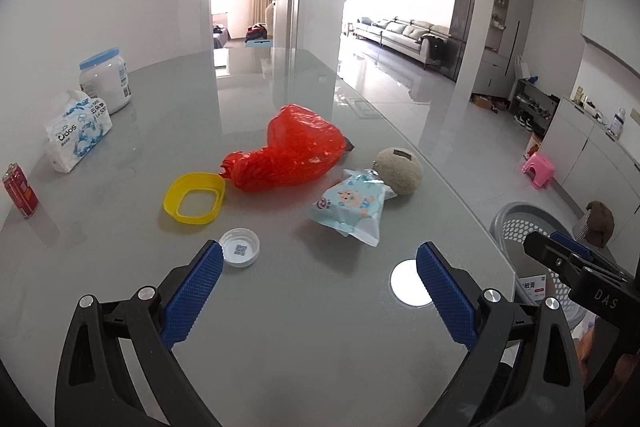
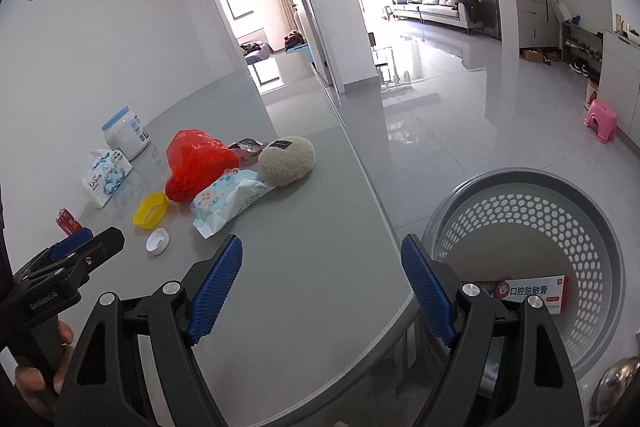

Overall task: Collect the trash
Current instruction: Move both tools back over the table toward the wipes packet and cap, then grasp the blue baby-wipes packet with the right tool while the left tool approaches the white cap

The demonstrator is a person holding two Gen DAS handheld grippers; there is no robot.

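Note:
A red plastic bag lies mid-table, with a yellow plastic ring and a white bottle cap nearer me. A light blue wipes pack leans against a beige plush toy. My left gripper is open and empty just above the table, the cap beside its left finger. My right gripper is open and empty over the table's right edge. The grey mesh trash basket stands on the floor to the right, holding a toothpaste box.
A tissue pack, a white jar with a blue lid and a red can stand along the wall at left. A brown wrapper lies behind the red bag. A pink stool stands on the floor.

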